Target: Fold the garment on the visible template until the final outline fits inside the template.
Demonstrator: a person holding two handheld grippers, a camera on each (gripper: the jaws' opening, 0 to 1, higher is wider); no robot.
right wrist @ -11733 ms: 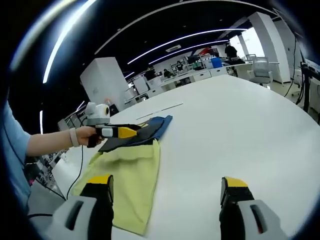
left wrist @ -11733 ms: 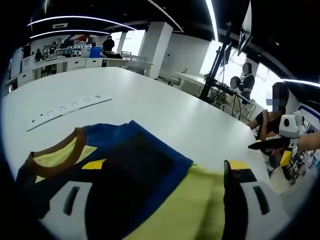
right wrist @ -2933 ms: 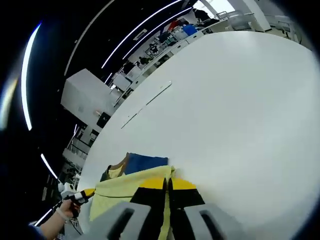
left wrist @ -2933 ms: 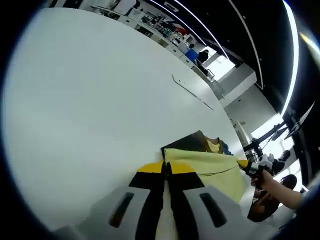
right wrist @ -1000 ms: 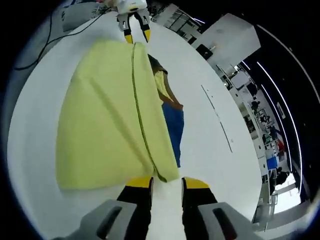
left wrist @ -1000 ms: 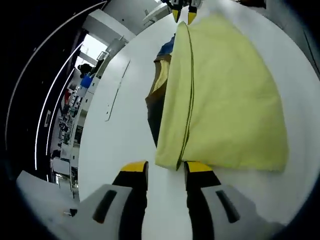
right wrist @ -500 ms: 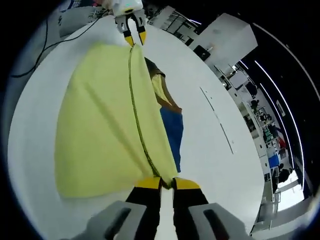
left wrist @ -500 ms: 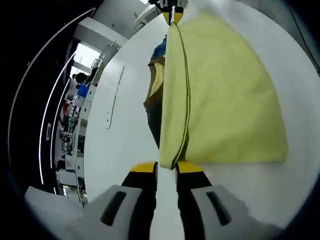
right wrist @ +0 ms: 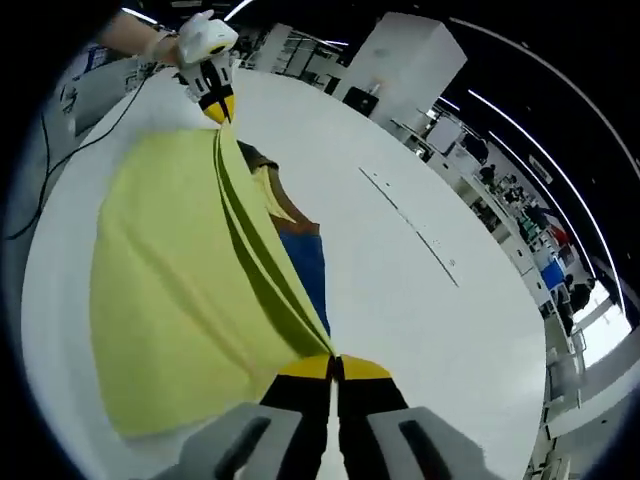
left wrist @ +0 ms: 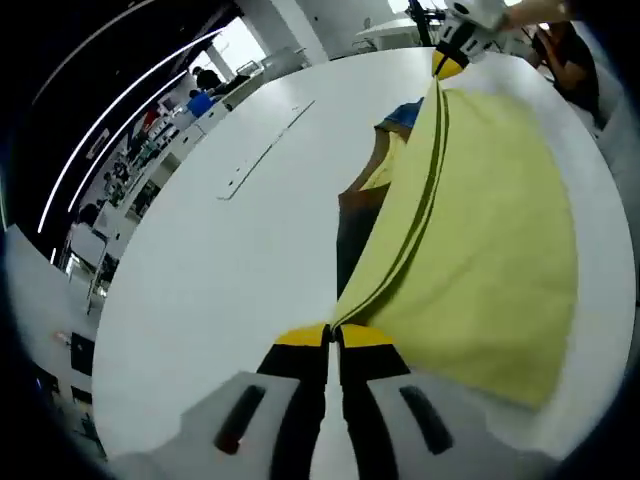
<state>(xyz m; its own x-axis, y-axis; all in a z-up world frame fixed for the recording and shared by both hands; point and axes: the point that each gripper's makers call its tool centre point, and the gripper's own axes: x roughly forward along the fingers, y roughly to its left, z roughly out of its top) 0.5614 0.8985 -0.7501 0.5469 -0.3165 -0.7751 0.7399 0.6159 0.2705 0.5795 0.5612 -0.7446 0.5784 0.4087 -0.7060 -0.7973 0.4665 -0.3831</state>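
1. In the left gripper view, the left gripper [left wrist: 333, 335] had closed since a second before. Its fingers [left wrist: 300, 336] now pinched the folded corner of the garment [left wrist: 490, 270]. The yellow edge was lifted and pulled tight toward the right gripper [left wrist: 452, 62] at the far corner, probably to carry it over for the next fold. The white counter [left wrist: 220, 280] had lots of open room on the left.

2. In the right gripper view, the right gripper's own fingers [right wrist: 365, 369] pinched the garment's near corner too. The left gripper [right wrist: 217, 105] held the far one. The blue part lay flat on the counter.
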